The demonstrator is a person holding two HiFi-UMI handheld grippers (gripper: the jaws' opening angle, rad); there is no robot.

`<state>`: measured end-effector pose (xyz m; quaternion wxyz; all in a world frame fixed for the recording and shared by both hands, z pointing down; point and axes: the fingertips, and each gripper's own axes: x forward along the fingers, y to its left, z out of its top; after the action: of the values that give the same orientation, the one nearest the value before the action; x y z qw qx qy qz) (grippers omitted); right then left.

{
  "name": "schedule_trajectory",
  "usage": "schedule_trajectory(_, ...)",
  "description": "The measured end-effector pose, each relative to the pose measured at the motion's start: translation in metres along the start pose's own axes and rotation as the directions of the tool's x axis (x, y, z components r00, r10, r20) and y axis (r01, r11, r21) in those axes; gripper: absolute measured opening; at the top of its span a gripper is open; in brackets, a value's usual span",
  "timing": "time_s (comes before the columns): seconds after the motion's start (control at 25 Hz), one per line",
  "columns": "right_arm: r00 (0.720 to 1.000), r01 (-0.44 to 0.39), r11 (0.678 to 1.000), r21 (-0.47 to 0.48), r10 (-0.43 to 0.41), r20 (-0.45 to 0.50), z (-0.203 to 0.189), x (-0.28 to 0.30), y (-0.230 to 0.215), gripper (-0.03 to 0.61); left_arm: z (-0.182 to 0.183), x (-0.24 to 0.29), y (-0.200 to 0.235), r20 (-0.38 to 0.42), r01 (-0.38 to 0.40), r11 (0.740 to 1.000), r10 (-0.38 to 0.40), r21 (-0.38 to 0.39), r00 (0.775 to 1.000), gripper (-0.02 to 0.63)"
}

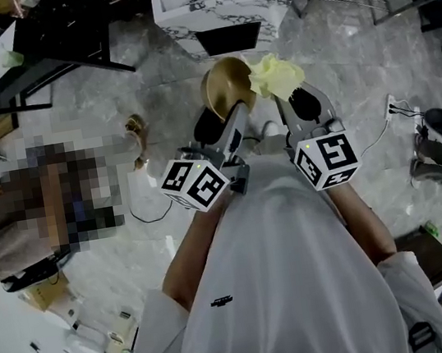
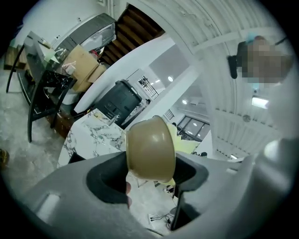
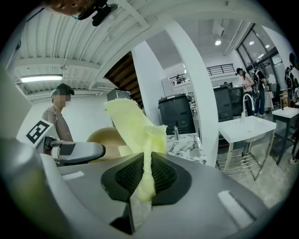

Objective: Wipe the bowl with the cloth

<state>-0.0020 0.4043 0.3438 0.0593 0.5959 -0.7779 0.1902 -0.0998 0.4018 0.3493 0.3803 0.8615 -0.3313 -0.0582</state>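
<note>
So both things are picked up and in the air over the floor, nothing sitting on the marble counter (image 1: 178, 8) right now. The left gripper (image 1: 226, 114) has its jaws spread wide and clamped on the tan bowl (image 1: 226, 87), base pointing back at its camera and the mouth facing away. The right gripper (image 1: 290, 101) is pinched nearly closed on the yellow cloth (image 1: 276, 76), with a strip of it squeezed between the pads and the rest bunched up out front.

From the head view the cloth is pressed right up against the bowl's right side, at the rim. My read is that the pickup part is done and the actual wiping is underway or just starting. Can't tell how much of the inside is covered, since no view shows it. What's left is working the cloth around the bowl.
</note>
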Motion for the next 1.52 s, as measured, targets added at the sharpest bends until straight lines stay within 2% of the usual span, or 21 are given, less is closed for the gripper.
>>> schedule_trajectory(0.32,1.000,-0.027,0.999,0.017,0.027,0.011,0.003,-0.015,-0.030,0.043,-0.018,0.010,-0.011,-0.014,-0.026,0.998,0.025,-0.053,1.000,0.270)
schedule_trajectory(0.52,0.999,-0.041,0.999,0.003,0.041,0.027,0.011,-0.021,-0.057,0.042,-0.024,0.017,-0.015,0.016,-0.065,0.994,0.067,-0.084,0.998,0.270)
schedule_trajectory(0.72,0.999,-0.042,0.999,-0.007,0.042,0.025,0.016,-0.018,-0.079,0.043,-0.021,0.028,-0.013,0.048,-0.096,0.990,0.101,-0.101,0.994,0.270)
schedule_trajectory(0.92,0.999,-0.038,0.999,-0.008,0.038,0.028,0.022,0.004,-0.097,0.041,-0.012,0.057,-0.001,0.049,-0.088,0.990,0.094,-0.112,0.994,0.271)
schedule_trajectory(1.24,1.000,-0.018,1.000,-0.014,0.018,0.004,0.041,0.094,-0.111,0.041,0.036,0.123,0.057,0.028,-0.048,0.987,0.053,-0.156,0.998,0.270)
schedule_trajectory(1.52,0.999,0.021,0.999,-0.028,-0.023,-0.041,0.072,0.200,-0.119,0.041,0.104,0.185,0.121,-0.053,-0.004,0.984,-0.006,-0.180,0.999,0.271)
